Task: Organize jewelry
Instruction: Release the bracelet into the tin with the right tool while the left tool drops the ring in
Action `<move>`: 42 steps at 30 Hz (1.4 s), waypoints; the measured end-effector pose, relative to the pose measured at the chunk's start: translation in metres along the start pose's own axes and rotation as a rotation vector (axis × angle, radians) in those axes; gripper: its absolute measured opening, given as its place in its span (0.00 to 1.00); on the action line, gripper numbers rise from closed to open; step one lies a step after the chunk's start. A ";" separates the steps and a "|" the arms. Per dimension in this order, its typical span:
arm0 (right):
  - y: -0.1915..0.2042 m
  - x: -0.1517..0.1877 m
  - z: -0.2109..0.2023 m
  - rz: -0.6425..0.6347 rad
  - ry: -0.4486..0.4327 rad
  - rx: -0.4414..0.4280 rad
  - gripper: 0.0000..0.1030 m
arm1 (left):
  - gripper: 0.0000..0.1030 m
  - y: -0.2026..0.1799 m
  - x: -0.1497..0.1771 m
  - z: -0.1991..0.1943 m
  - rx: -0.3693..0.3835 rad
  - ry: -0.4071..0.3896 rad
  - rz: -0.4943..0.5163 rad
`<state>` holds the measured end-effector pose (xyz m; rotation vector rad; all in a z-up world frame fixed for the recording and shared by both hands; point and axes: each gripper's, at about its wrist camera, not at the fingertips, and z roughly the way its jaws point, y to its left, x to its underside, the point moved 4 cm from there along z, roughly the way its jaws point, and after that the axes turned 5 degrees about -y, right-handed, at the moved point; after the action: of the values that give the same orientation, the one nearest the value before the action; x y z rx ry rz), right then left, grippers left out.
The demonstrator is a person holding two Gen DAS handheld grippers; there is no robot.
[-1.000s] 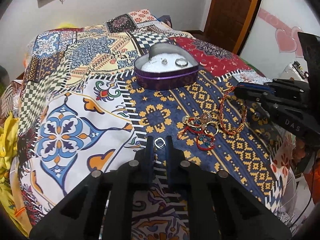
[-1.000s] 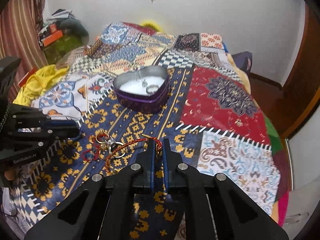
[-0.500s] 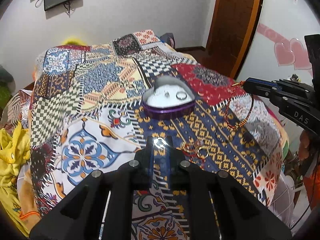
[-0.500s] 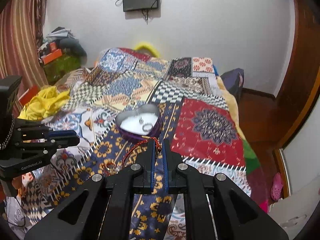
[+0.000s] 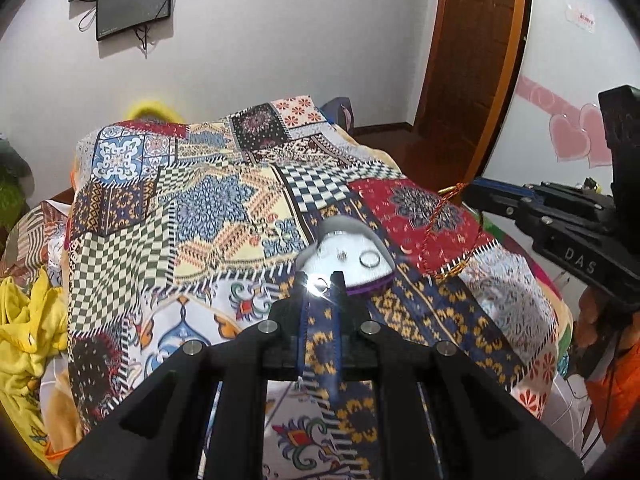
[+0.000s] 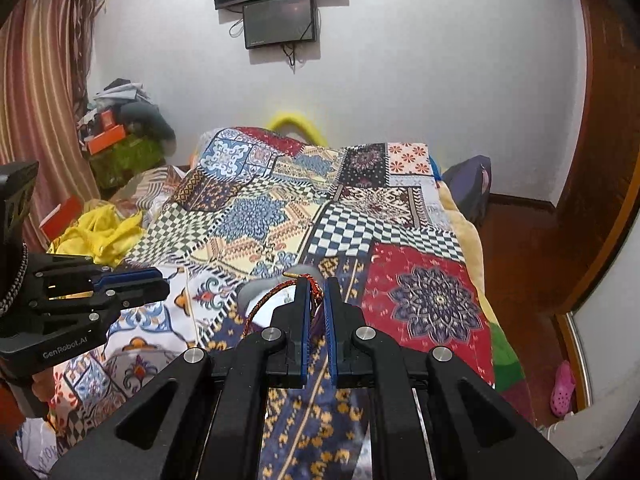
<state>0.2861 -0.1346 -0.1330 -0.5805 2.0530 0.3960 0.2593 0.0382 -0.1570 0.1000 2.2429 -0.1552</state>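
Both our grippers have risen off the quilt (image 5: 224, 208), each carrying jewelry.

Our left gripper (image 5: 320, 282) pinches a ring (image 5: 319, 283) before the tin (image 5: 352, 258); our right gripper (image 6: 316, 290) clamps the red bracelet (image 6: 264, 305), dangling beside the tin.

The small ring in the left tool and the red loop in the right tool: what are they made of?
The small ring looks like polished silver metal: it throws a bright glint. The red loop looks like braided cord flecked with gold thread; fibre uncertain.
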 end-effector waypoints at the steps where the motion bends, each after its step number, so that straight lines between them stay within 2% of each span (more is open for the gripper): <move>1: 0.000 -0.001 0.002 0.002 -0.002 -0.004 0.06 | 0.09 0.001 -0.003 0.001 -0.001 -0.005 -0.002; 9: 0.001 -0.006 0.024 0.031 0.002 -0.036 0.06 | 0.09 0.008 -0.021 0.016 0.000 -0.026 -0.016; 18: 0.003 -0.005 0.058 0.028 0.051 -0.066 0.06 | 0.09 0.009 -0.024 0.043 0.009 -0.006 -0.012; 31: 0.002 0.009 0.104 -0.013 0.194 -0.090 0.06 | 0.09 0.007 -0.014 0.092 0.074 0.086 -0.029; 42: -0.001 0.015 0.109 -0.010 0.263 -0.115 0.06 | 0.09 0.000 -0.001 0.113 0.096 0.142 -0.013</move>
<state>0.3567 -0.0862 -0.2021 -0.7454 2.2880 0.4534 0.3465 0.0219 -0.2261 0.1529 2.3776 -0.2707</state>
